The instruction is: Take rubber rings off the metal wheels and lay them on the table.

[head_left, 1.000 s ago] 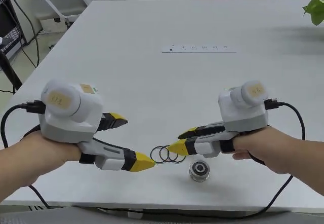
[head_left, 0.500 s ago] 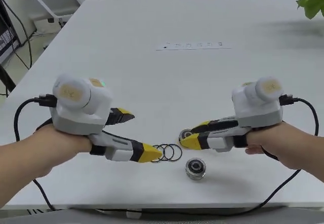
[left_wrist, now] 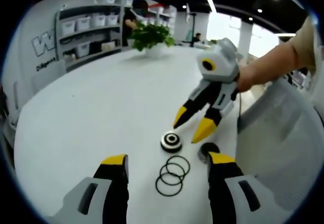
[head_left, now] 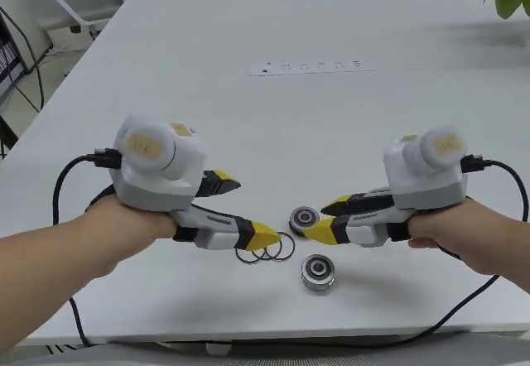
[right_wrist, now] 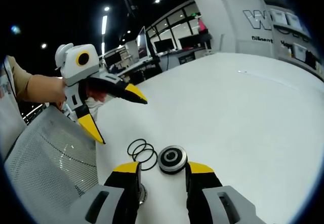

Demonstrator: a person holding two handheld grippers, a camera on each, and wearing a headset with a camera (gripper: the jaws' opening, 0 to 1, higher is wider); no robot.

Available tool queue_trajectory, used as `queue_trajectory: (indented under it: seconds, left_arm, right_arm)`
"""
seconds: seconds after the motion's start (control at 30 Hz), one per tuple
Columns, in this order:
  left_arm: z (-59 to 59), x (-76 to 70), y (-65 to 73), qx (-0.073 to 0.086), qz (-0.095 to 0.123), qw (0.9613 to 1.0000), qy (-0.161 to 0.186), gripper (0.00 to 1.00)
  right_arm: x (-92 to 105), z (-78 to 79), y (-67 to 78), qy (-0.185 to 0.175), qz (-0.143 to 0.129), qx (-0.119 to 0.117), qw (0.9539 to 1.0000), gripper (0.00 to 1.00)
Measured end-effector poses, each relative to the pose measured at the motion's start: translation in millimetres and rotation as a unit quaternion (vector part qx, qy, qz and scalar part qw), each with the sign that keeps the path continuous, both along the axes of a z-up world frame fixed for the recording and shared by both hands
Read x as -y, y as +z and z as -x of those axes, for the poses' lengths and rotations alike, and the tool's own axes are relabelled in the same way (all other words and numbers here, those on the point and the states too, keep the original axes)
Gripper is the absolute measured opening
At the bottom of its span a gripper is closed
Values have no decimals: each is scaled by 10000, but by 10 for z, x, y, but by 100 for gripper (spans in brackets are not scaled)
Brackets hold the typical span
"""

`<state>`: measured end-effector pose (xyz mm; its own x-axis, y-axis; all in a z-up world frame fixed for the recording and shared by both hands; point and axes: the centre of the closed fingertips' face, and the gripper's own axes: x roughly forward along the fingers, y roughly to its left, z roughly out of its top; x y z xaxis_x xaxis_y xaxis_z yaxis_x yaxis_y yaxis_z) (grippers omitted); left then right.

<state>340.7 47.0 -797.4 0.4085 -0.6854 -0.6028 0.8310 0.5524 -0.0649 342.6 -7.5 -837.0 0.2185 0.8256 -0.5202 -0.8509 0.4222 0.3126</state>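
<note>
right claw (right_wrist: 163, 167), jaws parted and empty, has the metal wheel (right_wrist: 172, 159) dead ahead just off its tips, so it's the nearer one, while the left claw (head_left: 255, 210), spread wide and empty, frames the three loose rubber rings (head_left: 265, 248) lying on the counter (head_left: 248, 117) beside that wheel.

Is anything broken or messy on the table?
Nothing looks wrong. Three rubber rings lie flat and overlapping on the table, with the far wheel and the near wheel close by.

Rings (head_left: 265, 250) left of wheels (head_left: 317, 272); on table (head_left: 331, 134)
</note>
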Motion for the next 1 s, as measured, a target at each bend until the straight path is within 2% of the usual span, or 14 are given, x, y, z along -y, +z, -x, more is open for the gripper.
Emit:
queue_trajectory:
  seconds: [0.43,0.57,0.67,1.0]
  left_arm:
    - [-84,204,-156,-18,-28,9998,-194,54]
    - [-96,242,-192,-25,-50,9997,-228,52]
    - [-122,265,-223,-57,11,9998,-198,49]
    - [-159,368,-333,-103,-57,9996,-264,42]
  right_arm:
    - [44,-39,-157,108,186,191,9996,29]
    - [47,-45,-160,107,174,245,9995,27]
    - [44,-59,-175,116,147,275,9994,26]
    - [48,-112,-209,107,133,397,9991,21]
